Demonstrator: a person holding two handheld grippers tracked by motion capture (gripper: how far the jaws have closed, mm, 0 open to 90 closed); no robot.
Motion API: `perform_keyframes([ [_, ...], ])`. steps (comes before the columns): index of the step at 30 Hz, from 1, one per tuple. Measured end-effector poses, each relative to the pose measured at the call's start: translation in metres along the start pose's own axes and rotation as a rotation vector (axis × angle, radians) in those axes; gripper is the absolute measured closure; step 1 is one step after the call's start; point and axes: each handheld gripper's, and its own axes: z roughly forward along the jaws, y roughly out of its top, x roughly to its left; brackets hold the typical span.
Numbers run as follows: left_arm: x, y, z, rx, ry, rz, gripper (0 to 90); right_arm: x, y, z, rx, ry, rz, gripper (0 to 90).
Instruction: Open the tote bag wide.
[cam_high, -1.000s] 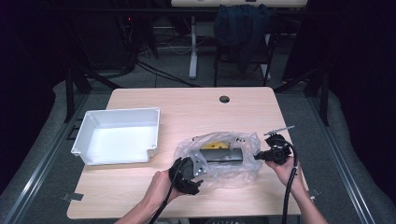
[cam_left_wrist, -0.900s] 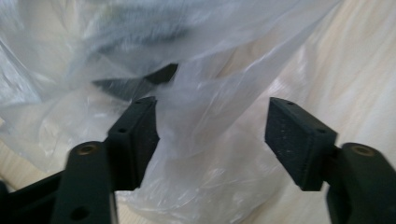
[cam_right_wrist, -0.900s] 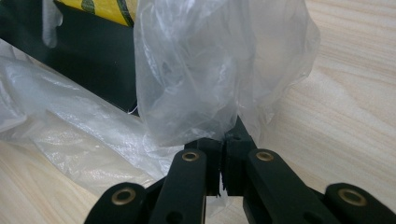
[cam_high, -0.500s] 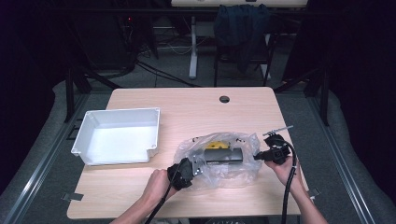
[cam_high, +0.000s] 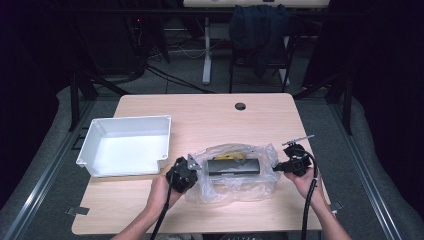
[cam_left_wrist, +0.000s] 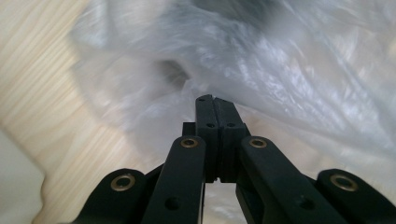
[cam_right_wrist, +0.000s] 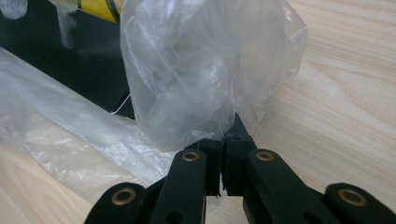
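The left claw (cam_high: 192, 167) has slid in and closed, pinching the plastic bag (cam_high: 235, 192)'s left edge.

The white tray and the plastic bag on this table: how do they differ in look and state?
The white tray is opaque and rigid, with upright walls; the plastic bag is clear, soft and crumpled. The tray looks empty; the bag holds a black box with a yellow label. The tray sits untouched at the table's left; the bag is pinched at its ends by the left gripper and right gripper, both shut. Both rest on the wooden table.
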Motion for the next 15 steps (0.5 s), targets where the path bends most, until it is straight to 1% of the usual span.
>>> perform_keyframes([
  [1,0.005,-0.001,0.001,0.002,0.000,-0.040,90.0,0.000,0.000,0.001,0.002,-0.003,-0.001,88.2],
  [2,0.009,-0.002,0.003,0.006,0.005,-0.065,90.0,-0.001,0.000,0.003,0.006,-0.005,-0.001,88.2],
  [4,0.013,-0.003,0.008,0.031,0.029,-0.082,90.0,0.000,0.000,0.005,0.017,-0.007,0.004,88.2],
  [5,0.014,-0.003,0.012,0.041,0.030,-0.091,90.0,-0.001,0.000,0.006,0.018,-0.011,0.001,88.2],
  [6,0.015,-0.003,0.016,0.058,0.032,-0.095,90.0,0.000,0.000,0.007,0.017,-0.015,0.001,88.3],
  [9,0.017,-0.003,0.028,0.087,0.034,-0.106,90.0,0.000,0.000,0.010,0.036,-0.029,0.007,88.3],
  [10,0.017,-0.003,0.030,0.094,0.038,-0.100,90.0,0.000,0.000,0.010,0.041,-0.036,0.007,88.3],
  [12,0.017,-0.003,0.033,0.102,0.029,-0.101,90.0,-0.001,0.000,0.010,0.049,-0.033,0.006,88.2],
  [15,0.016,-0.002,0.031,0.114,0.023,-0.085,89.9,-0.003,-0.001,0.009,0.051,-0.032,0.004,87.9],
])
